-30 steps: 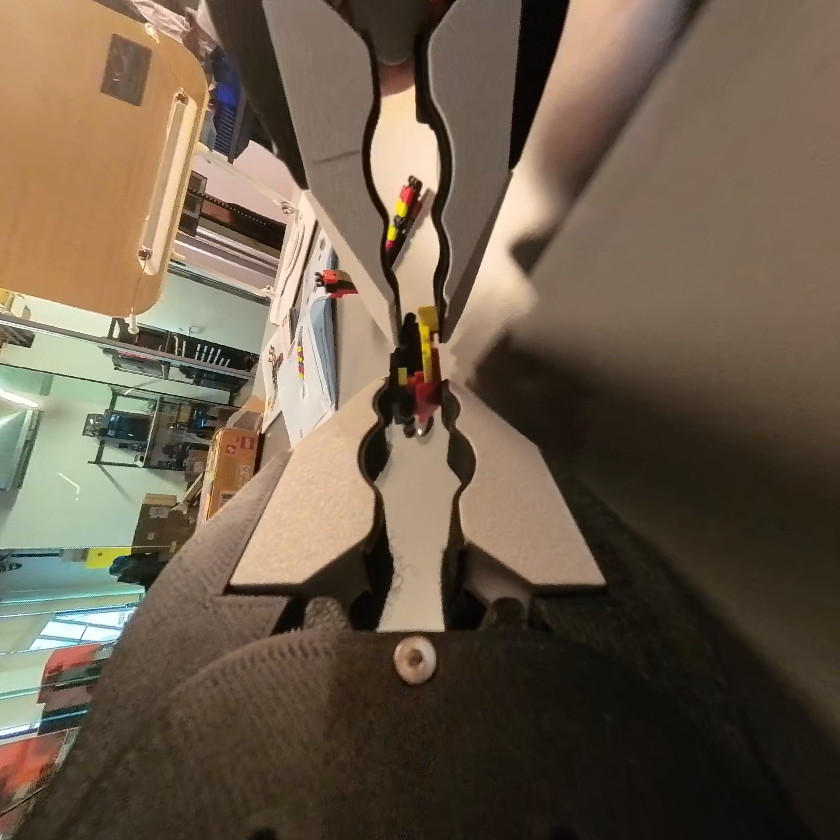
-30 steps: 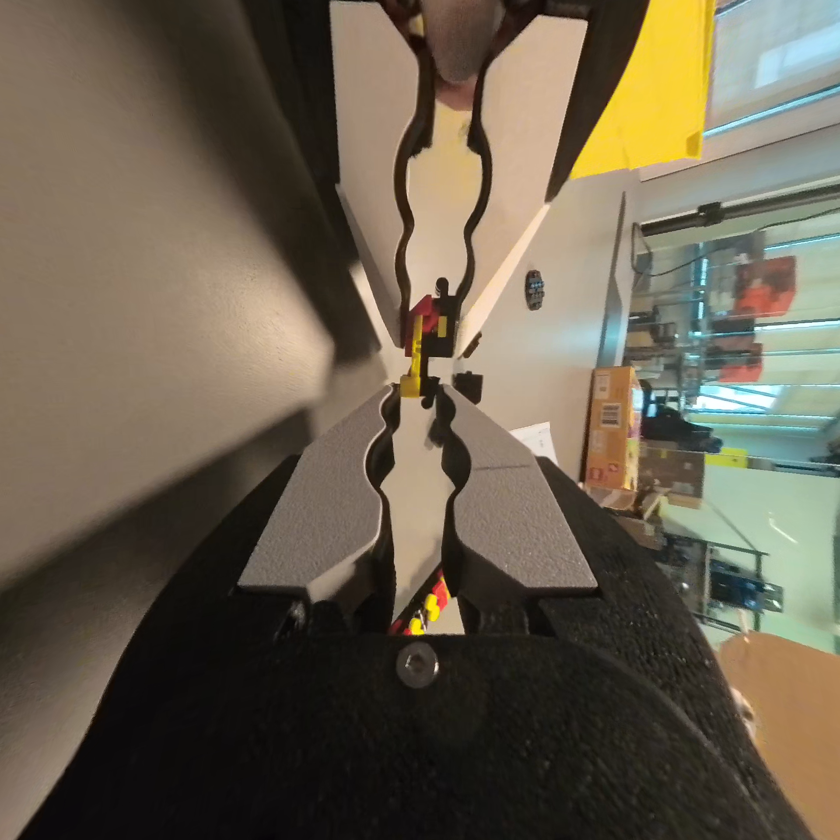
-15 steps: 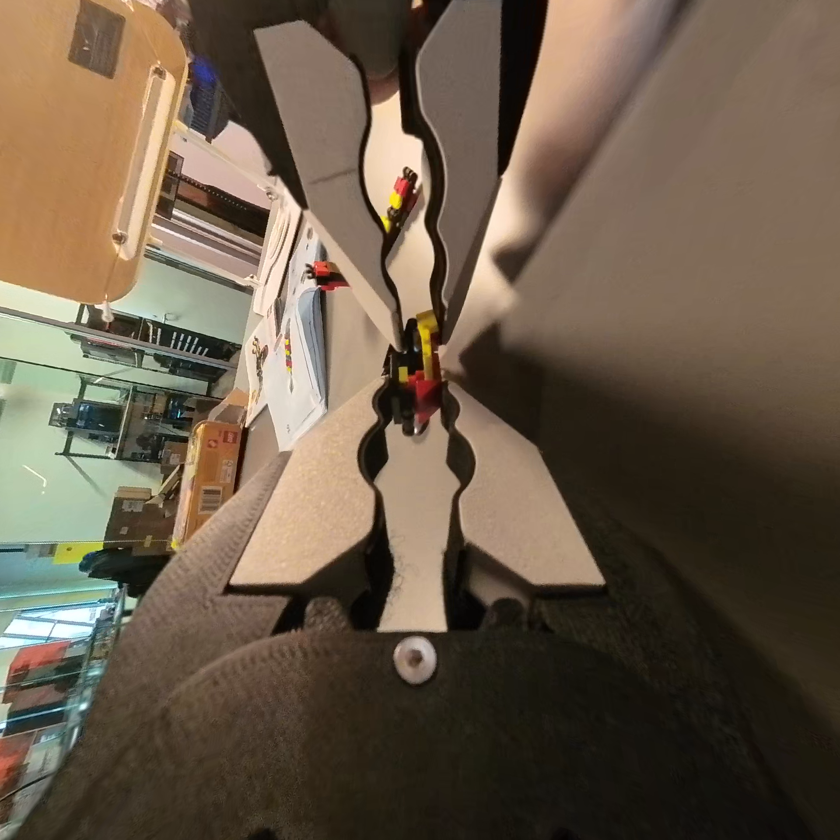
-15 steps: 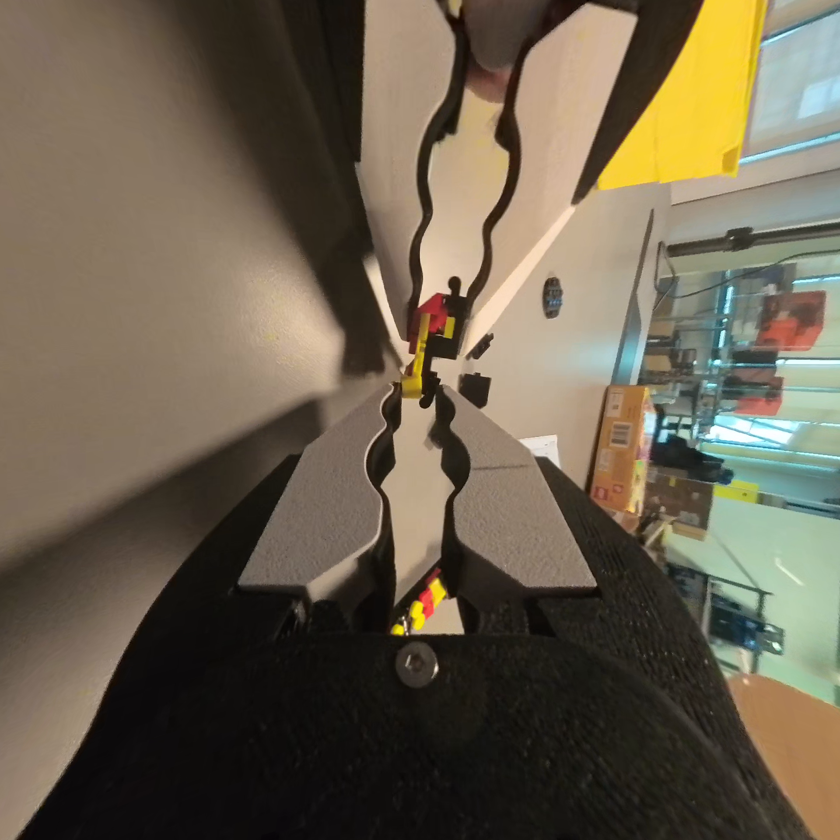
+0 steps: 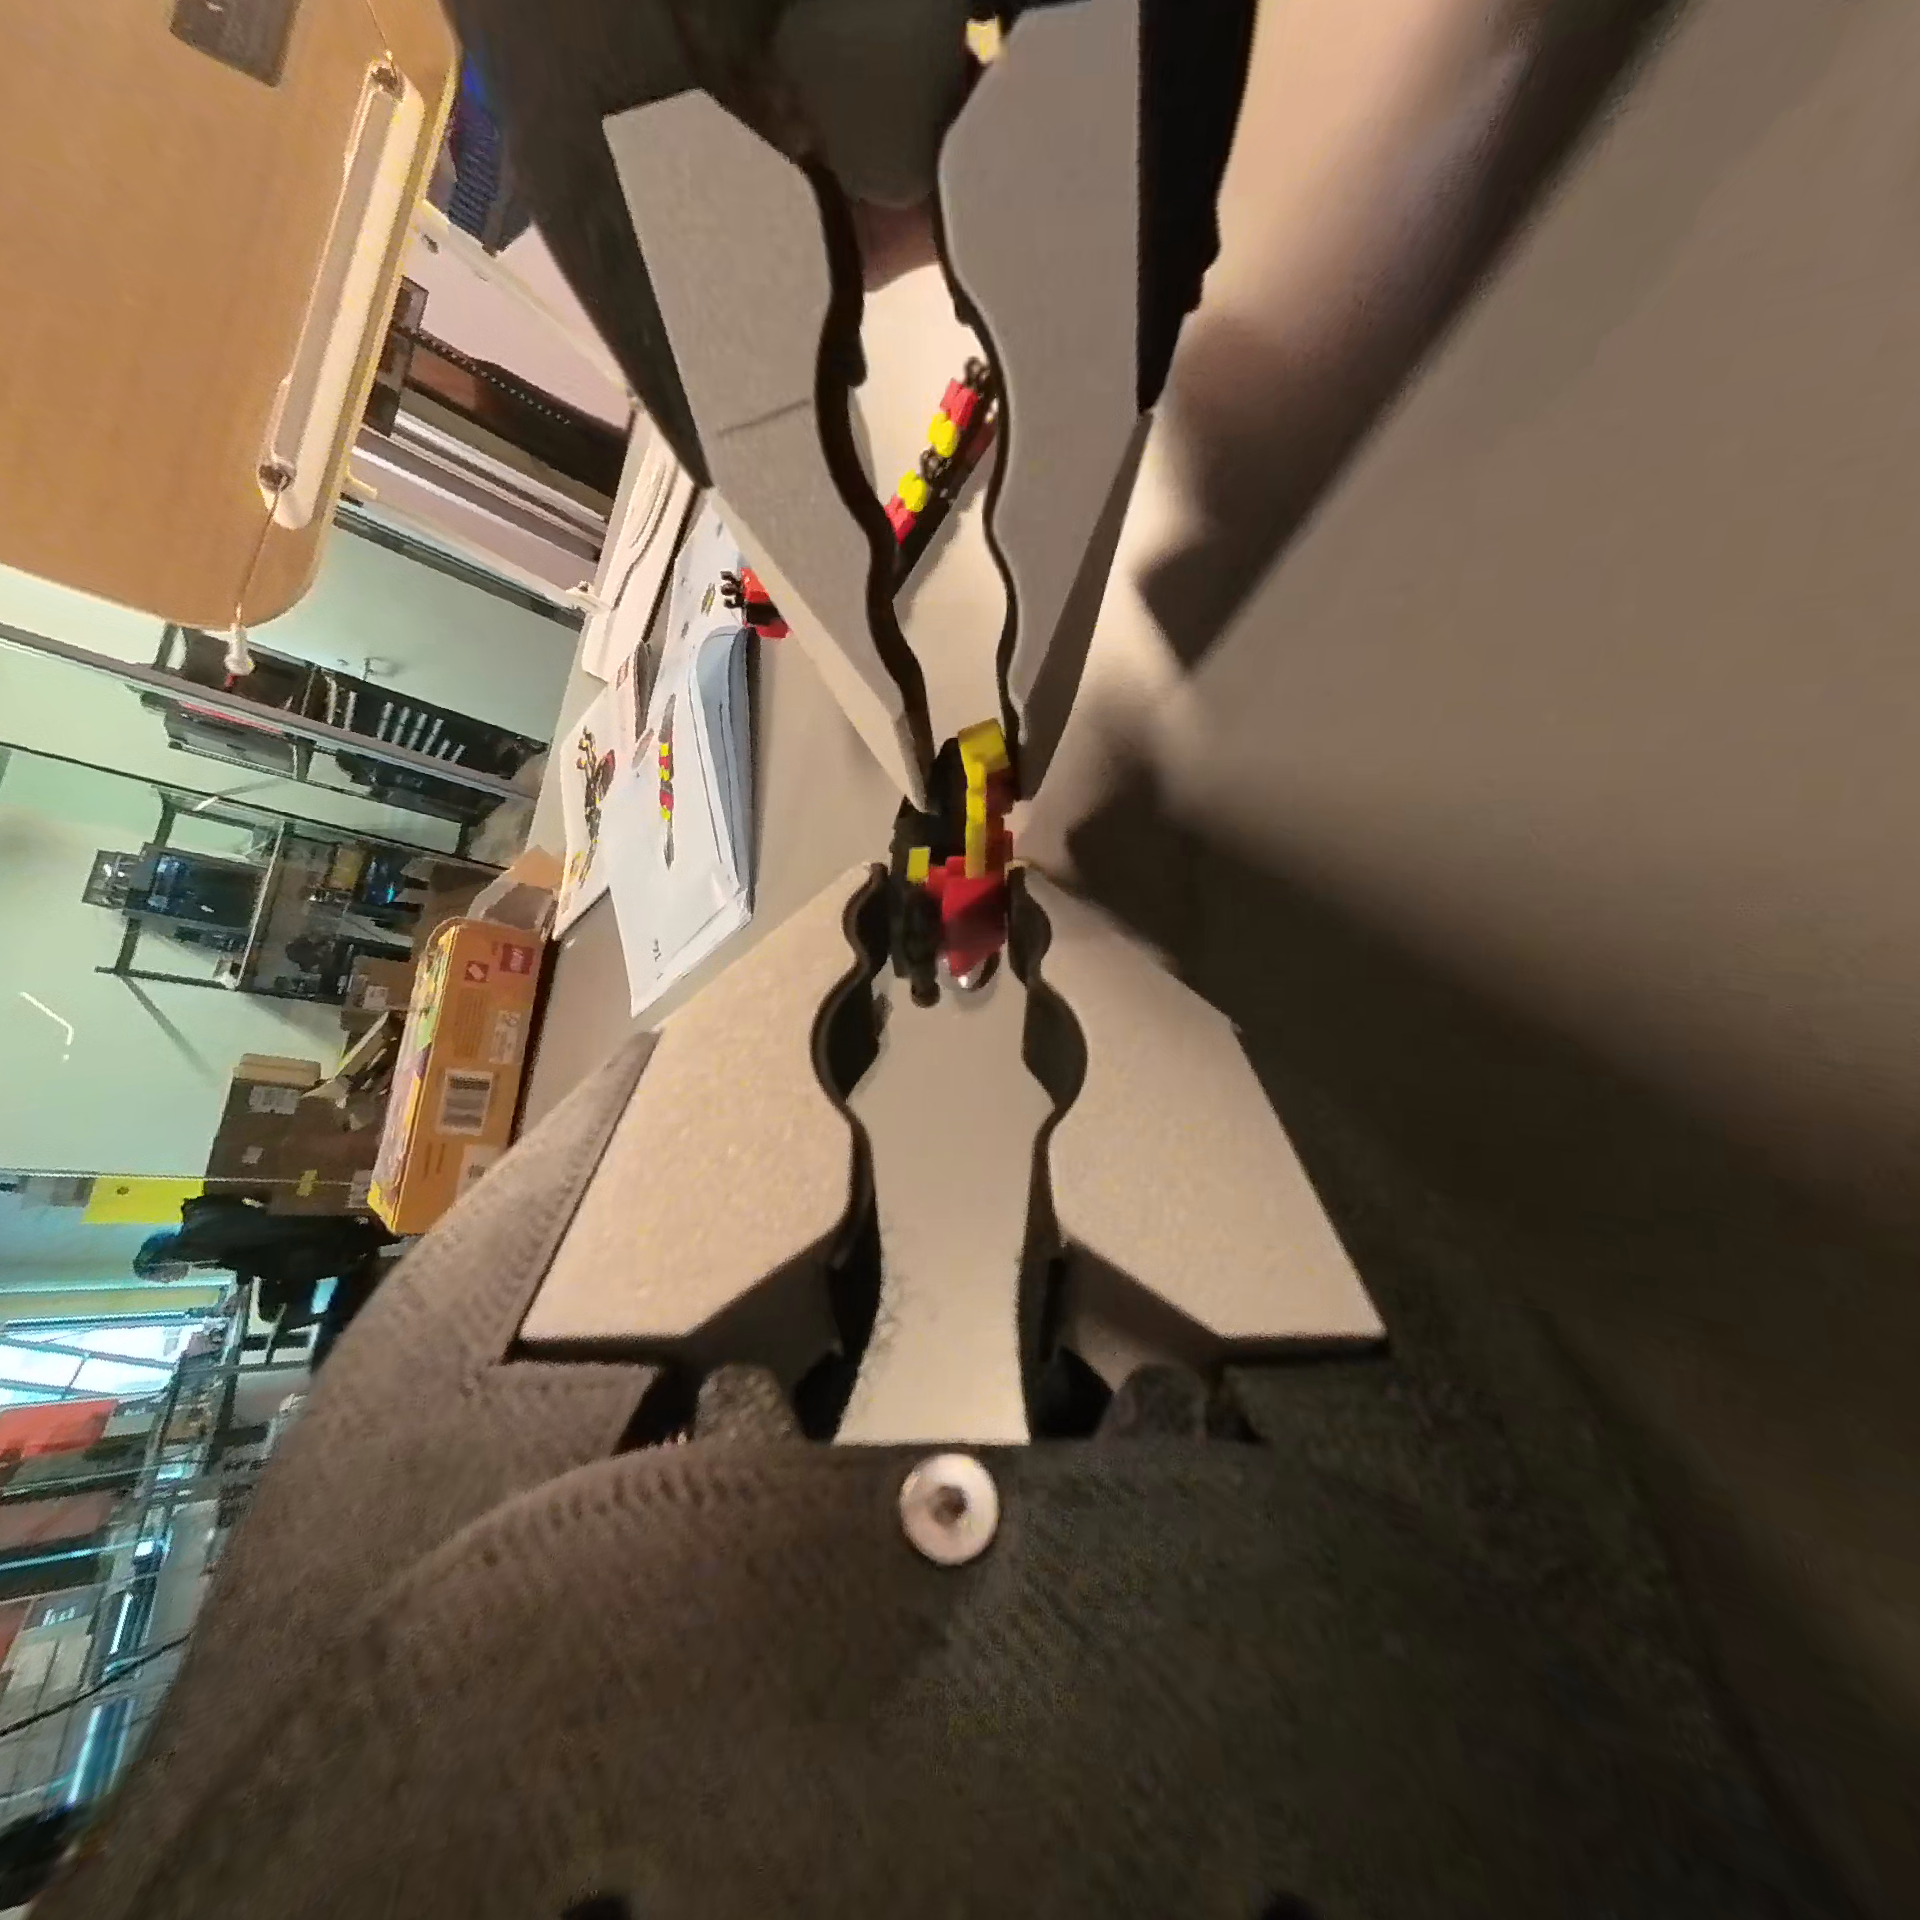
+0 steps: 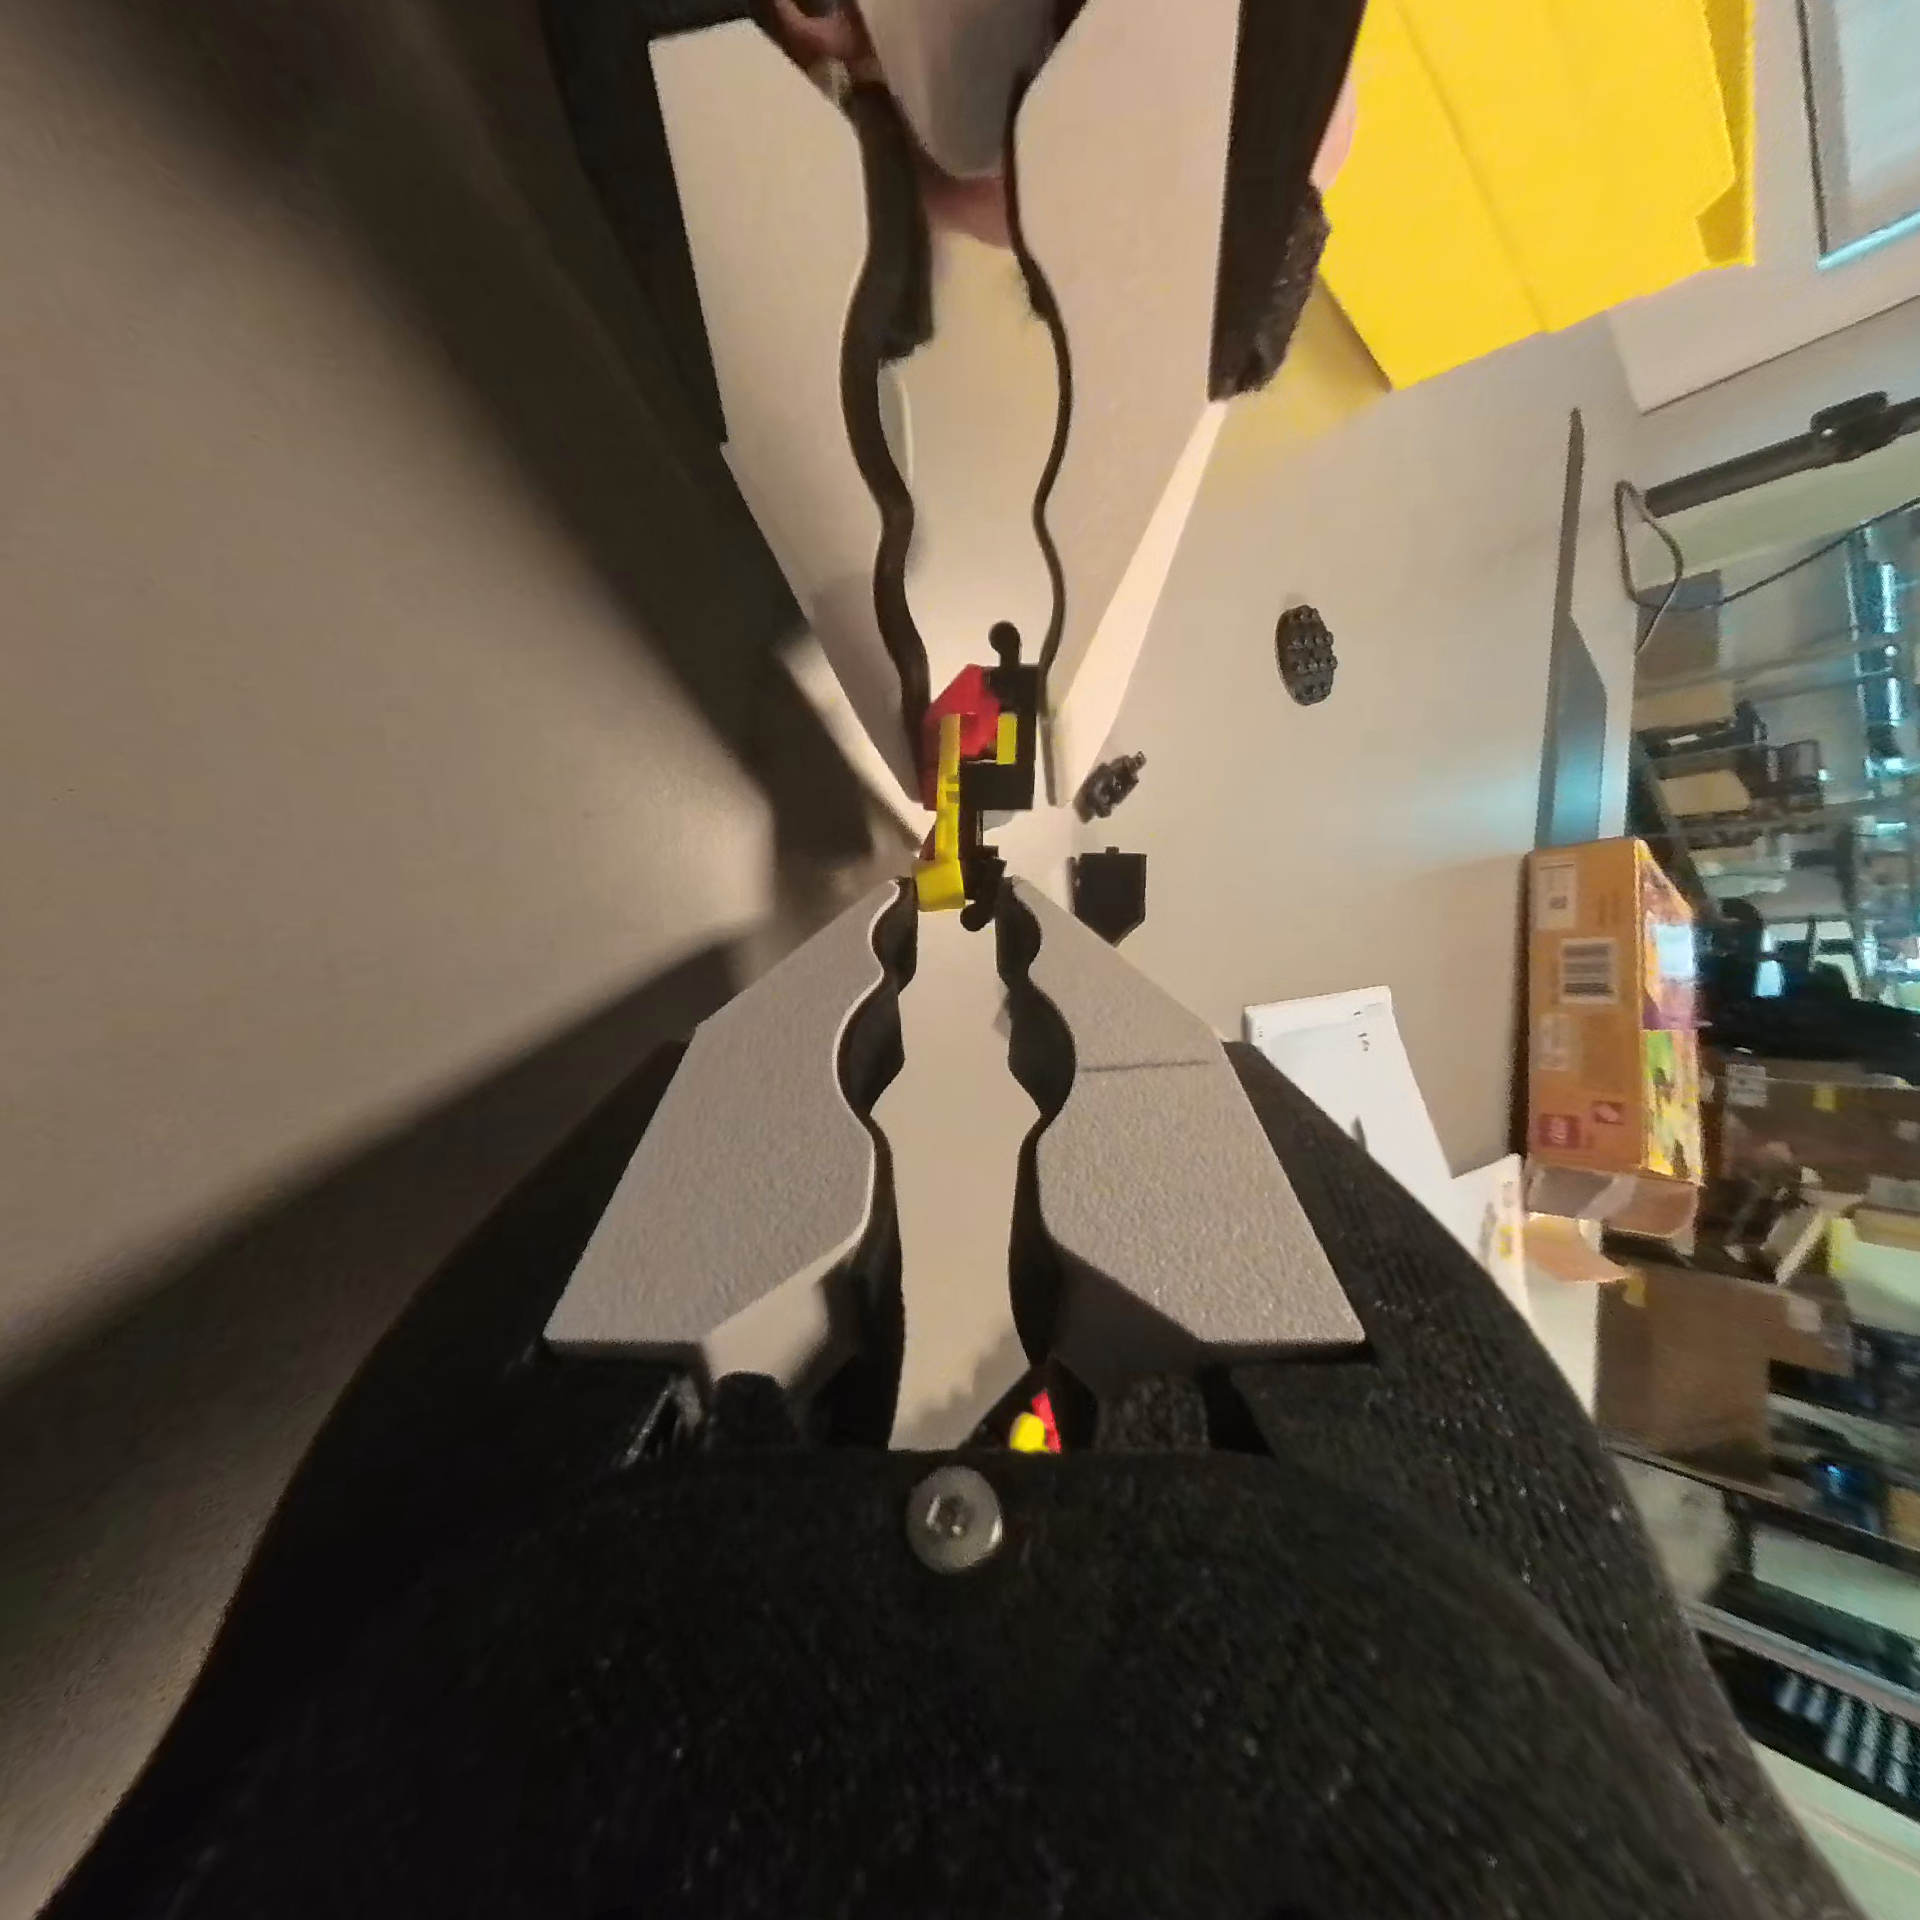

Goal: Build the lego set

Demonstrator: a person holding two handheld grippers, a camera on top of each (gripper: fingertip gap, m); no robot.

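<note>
Grippers tip to tip, rolled sideways.
Left gripper (image 5: 948,902) pinches the lego assembly (image 5: 958,852) at its red-black end; right gripper (image 6: 954,902) pinches the yellow-black end.

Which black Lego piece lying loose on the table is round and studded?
The round studded plate, farthest along the table; the small clip piece is thin and knobbly, and the black block is square.

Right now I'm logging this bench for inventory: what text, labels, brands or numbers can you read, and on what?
Orange box: a logo and a barcode label; I don't quote writing.
Instruction booklet: pictures, print too small to read.
Dark plaque on the wooden panel: blurred, unreadable.
</note>
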